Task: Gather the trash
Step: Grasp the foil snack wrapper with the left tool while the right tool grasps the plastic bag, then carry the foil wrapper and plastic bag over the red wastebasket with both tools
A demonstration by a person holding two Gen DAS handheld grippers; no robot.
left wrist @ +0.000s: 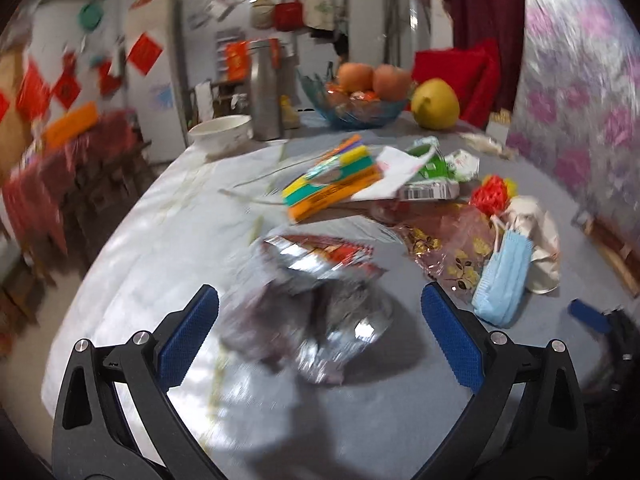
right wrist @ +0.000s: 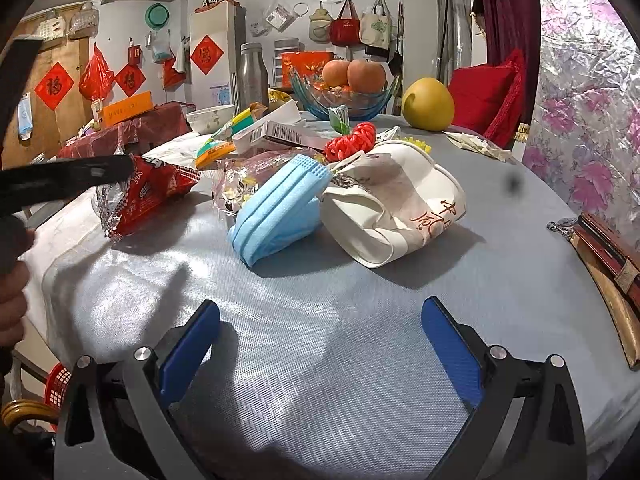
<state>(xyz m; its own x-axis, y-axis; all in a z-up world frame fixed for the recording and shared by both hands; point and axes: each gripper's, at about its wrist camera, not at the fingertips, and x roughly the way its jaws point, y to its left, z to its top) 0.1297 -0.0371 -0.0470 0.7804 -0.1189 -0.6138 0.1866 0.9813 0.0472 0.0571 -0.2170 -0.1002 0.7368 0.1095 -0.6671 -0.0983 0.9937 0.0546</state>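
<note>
The left gripper [left wrist: 319,334] has its blue-padded fingers [left wrist: 188,334] spread wide, and a crumpled red and silver foil snack wrapper [left wrist: 316,300] lies blurred between and just beyond them on the grey tablecloth [left wrist: 152,248]; whether the pads touch it cannot be told. The right wrist view shows that same wrapper [right wrist: 148,196] sharply, far off to the left of the right gripper's fingers, with the left gripper's black frame [right wrist: 64,182] reaching over it. The right gripper [right wrist: 320,344] is likewise spread wide with only bare cloth between its pads. Ahead of its fingers lies a folded blue face mask [right wrist: 280,208], touching a crushed white paper cup [right wrist: 396,204] to its right; in the left view both sit beyond the right finger. Behind them are a red knotted ornament [right wrist: 352,140], a barcoded box [right wrist: 272,134], a glass fruit bowl [right wrist: 344,100] and a yellow pomelo [right wrist: 428,104]. Only the right view shows a hand [right wrist: 12,304] at the left edge.
</note>
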